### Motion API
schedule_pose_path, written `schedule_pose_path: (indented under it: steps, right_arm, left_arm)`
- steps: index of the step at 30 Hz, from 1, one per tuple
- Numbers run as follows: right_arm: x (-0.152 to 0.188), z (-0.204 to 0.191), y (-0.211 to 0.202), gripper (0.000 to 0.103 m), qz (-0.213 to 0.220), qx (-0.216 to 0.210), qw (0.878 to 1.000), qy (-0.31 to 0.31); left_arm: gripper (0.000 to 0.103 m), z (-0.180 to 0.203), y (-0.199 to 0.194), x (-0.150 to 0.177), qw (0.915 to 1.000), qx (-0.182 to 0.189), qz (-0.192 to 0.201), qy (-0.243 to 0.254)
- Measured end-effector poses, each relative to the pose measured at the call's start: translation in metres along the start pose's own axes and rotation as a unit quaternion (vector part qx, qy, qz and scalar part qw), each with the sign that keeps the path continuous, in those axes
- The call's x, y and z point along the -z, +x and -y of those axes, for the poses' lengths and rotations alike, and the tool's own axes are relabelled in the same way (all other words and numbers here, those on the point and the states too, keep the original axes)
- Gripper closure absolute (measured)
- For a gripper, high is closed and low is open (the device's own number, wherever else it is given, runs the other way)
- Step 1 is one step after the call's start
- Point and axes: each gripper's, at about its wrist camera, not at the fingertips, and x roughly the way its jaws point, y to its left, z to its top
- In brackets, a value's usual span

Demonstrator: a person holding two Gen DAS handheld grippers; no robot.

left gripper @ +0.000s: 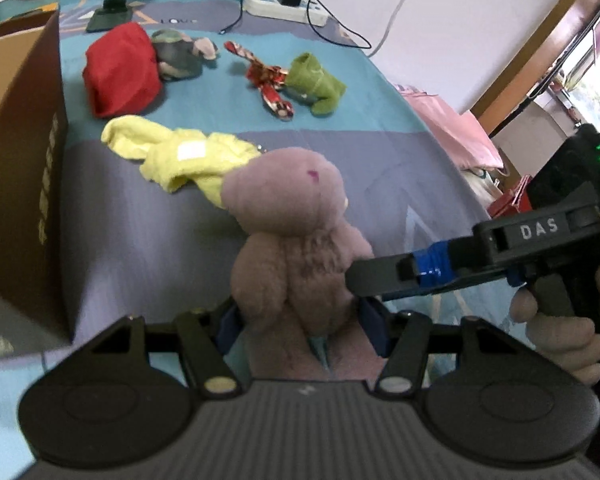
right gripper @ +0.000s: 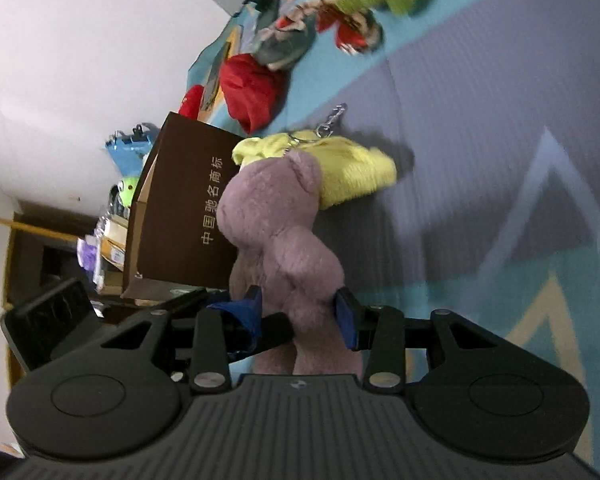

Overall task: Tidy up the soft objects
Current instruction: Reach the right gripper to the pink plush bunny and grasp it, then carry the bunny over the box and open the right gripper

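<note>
On the left of the left wrist view stands a brown cardboard box point(left gripper: 24, 168), its printed side wall facing the toys on the bed cover point(left gripper: 400, 168). Just right of the box's far end lies a red plush point(left gripper: 120, 70), touching a grey-green plush point(left gripper: 180, 54) at its right side. Nearer the camera, a yellow plush point(left gripper: 180, 156) lies flat on the cover, its right end hidden behind the head of the pink teddy bear point(left gripper: 296, 236).

The pink teddy bear is upright at centre, held clear above the cover. The left gripper point(left gripper: 300, 320) is clamped on the bear's lower body, a blue pad pressing in at each side. From the right, the right gripper point(left gripper: 364, 280) reaches in level, its black fingers meeting the bear's flank; a hand point(left gripper: 560, 336) holds its grip at the right edge.

Farther back, right of centre, a red patterned toy point(left gripper: 270, 80) lies touching a green plush point(left gripper: 314, 80). Behind these, by the wall, are a phone stand point(left gripper: 114, 4) and a white power strip point(left gripper: 284, 4) with a black charger plugged in.

In the right wrist view the right gripper point(right gripper: 298, 312) is closed on the pink teddy bear point(right gripper: 276, 232) at its waist, blue pads dug into the fur on both sides. The brown cardboard box point(right gripper: 180, 216) stands just left of the bear, the yellow plush point(right gripper: 348, 172) behind it. A keyring clip point(right gripper: 332, 120) is attached to the yellow plush. This view is motion-blurred toward the right.
</note>
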Motion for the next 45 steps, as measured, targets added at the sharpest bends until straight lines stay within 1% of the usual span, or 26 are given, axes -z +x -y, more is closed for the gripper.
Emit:
schedule_pose_path:
  steps: [2,5,10,11,12,17,19,23,25,28,32,37,40,42,44,45]
  right_arm:
    - [0.006,0.000,-0.001,0.079,0.006,-0.006,1.000,0.010]
    - [0.014,-0.009,-0.007,0.079,0.025,-0.012,1.000,0.006]
    - [0.025,-0.043,-0.021,0.078,0.067,-0.028,0.997,-0.028]
    - [0.027,-0.050,-0.025,0.078,0.076,-0.034,0.996,-0.035]
    - [0.028,-0.058,-0.027,0.078,0.081,-0.045,0.995,-0.041]
    - [0.032,-0.096,-0.027,0.078,0.130,-0.075,0.987,-0.062]
    - [0.030,-0.111,-0.025,0.078,0.147,-0.093,0.982,-0.072]
    - [0.020,-0.155,-0.022,0.077,0.181,-0.126,0.968,-0.123]
    - [0.012,-0.176,-0.013,0.077,0.188,-0.137,0.961,-0.151]
    - [0.000,-0.200,0.013,0.077,0.184,-0.151,0.956,-0.173]
    - [-0.013,-0.217,0.066,0.077,0.159,-0.151,0.958,-0.186]
    - [-0.023,-0.223,0.135,0.077,0.117,-0.133,0.967,-0.180]
    - [-0.022,-0.222,0.173,0.077,0.096,-0.102,0.973,-0.182]
    - [-0.021,-0.221,0.196,0.077,0.082,-0.081,0.976,-0.186]
    - [-0.018,-0.218,0.219,0.077,0.067,-0.051,0.979,-0.184]
    - [-0.012,-0.219,0.225,0.077,0.061,-0.034,0.980,-0.187]
  left_arm:
    - [0.043,0.002,-0.003,0.001,0.9999,-0.004,0.006,0.007]
    - [0.043,0.010,-0.017,0.003,0.9990,-0.009,0.026,0.034]
    - [0.043,0.018,-0.053,0.000,0.9958,0.004,0.071,0.057]
    - [0.038,0.018,-0.062,-0.001,0.9948,0.011,0.080,0.061]
    - [0.038,0.019,-0.072,-0.002,0.9934,0.013,0.093,0.066]
    - [0.039,0.018,-0.110,-0.010,0.9861,0.016,0.146,0.078]
    - [0.039,0.016,-0.128,-0.017,0.9815,0.017,0.170,0.086]
    - [0.039,0.008,-0.171,-0.031,0.9671,0.008,0.231,0.107]
    - [0.039,-0.002,-0.191,-0.037,0.9597,-0.003,0.257,0.115]
    - [0.039,-0.023,-0.206,-0.041,0.9552,-0.021,0.274,0.110]
    - [0.039,-0.061,-0.211,-0.040,0.9560,-0.057,0.271,0.097]
    - [0.039,-0.113,-0.203,-0.034,0.9651,-0.091,0.238,0.062]
    - [0.038,-0.144,-0.190,-0.032,0.9718,-0.106,0.207,0.037]
    - [0.038,-0.169,-0.180,-0.025,0.9763,-0.110,0.186,0.015]
    - [0.038,-0.188,-0.168,-0.019,0.9798,-0.116,0.163,-0.001]
    - [0.038,-0.197,-0.161,-0.017,0.9815,-0.121,0.149,-0.008]
